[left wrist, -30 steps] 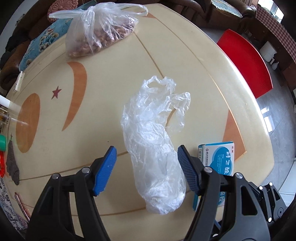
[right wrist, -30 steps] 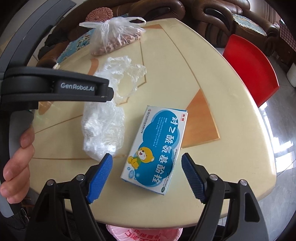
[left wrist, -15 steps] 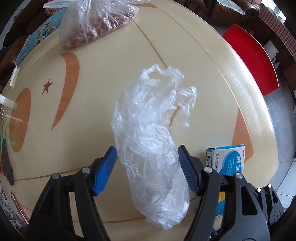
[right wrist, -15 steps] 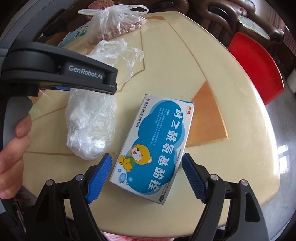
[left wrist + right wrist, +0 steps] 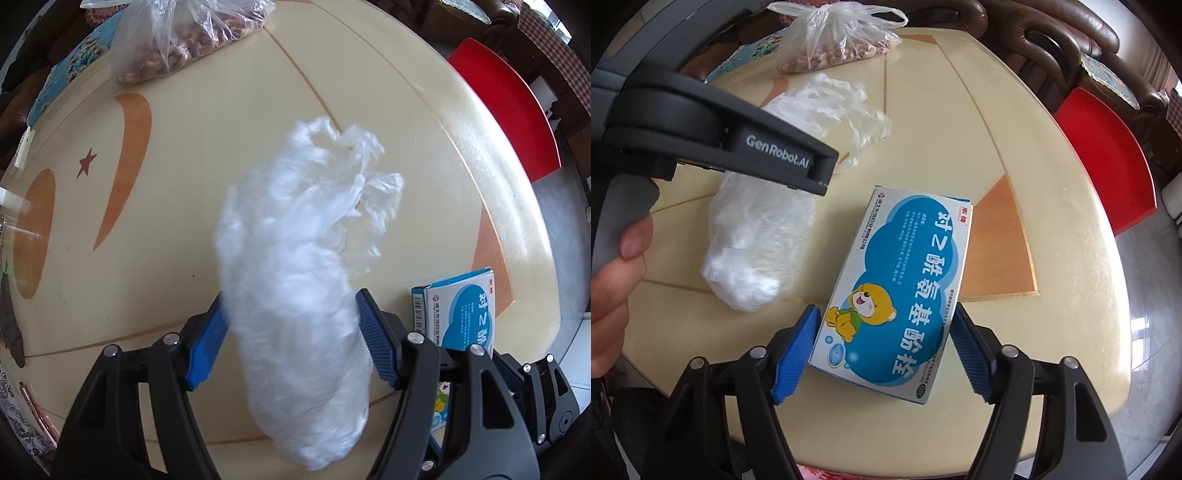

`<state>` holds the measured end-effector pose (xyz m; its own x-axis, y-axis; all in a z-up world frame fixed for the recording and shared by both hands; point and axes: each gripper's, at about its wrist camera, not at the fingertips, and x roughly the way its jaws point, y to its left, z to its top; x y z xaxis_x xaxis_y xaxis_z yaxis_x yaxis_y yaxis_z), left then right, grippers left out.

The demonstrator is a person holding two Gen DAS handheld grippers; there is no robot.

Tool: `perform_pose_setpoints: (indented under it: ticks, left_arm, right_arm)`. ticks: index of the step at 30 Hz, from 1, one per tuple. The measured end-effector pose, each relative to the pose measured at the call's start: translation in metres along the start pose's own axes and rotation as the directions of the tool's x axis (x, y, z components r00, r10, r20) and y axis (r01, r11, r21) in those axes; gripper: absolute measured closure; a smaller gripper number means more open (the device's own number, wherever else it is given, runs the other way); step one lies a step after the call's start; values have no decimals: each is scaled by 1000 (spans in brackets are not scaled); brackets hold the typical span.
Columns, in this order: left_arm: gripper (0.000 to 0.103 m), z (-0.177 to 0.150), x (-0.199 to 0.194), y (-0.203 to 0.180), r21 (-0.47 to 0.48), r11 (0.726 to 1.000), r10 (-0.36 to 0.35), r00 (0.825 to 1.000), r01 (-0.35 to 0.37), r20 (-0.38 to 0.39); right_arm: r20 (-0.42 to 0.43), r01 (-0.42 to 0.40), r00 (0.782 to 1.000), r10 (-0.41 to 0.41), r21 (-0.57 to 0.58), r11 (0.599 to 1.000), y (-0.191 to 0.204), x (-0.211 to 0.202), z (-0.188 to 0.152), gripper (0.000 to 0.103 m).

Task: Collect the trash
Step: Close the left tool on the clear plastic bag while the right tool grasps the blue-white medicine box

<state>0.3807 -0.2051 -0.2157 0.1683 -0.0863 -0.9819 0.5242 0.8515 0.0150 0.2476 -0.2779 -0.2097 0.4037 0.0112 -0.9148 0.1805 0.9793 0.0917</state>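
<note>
Your left gripper (image 5: 291, 332) straddles crumpled clear plastic bag (image 5: 295, 280) lying on cream table (image 5: 192, 206); jaws part open, blue pads beside bag, firm grip not confirmed. Your right gripper (image 5: 884, 350) straddles blue-and-white medicine box (image 5: 901, 288), just right of bag; jaws just closing, pads at box edges, squeeze unclear. Bag of nuts (image 5: 831, 48) at far edge.

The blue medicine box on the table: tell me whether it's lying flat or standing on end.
Lying flat. The blue medicine box rests on its broad back on the table, printed bear face up, flaps apparently shut. Contents cannot be told.
</note>
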Motion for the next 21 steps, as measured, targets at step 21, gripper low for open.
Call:
perform_pose_setpoints:
  ticks: [21]
  left_arm:
    - [69, -15, -9, 5, 18, 1000, -1, 1000, 0, 19]
  right_arm:
    - [-15, -93, 995, 94, 77, 993, -29, 0, 16, 39]
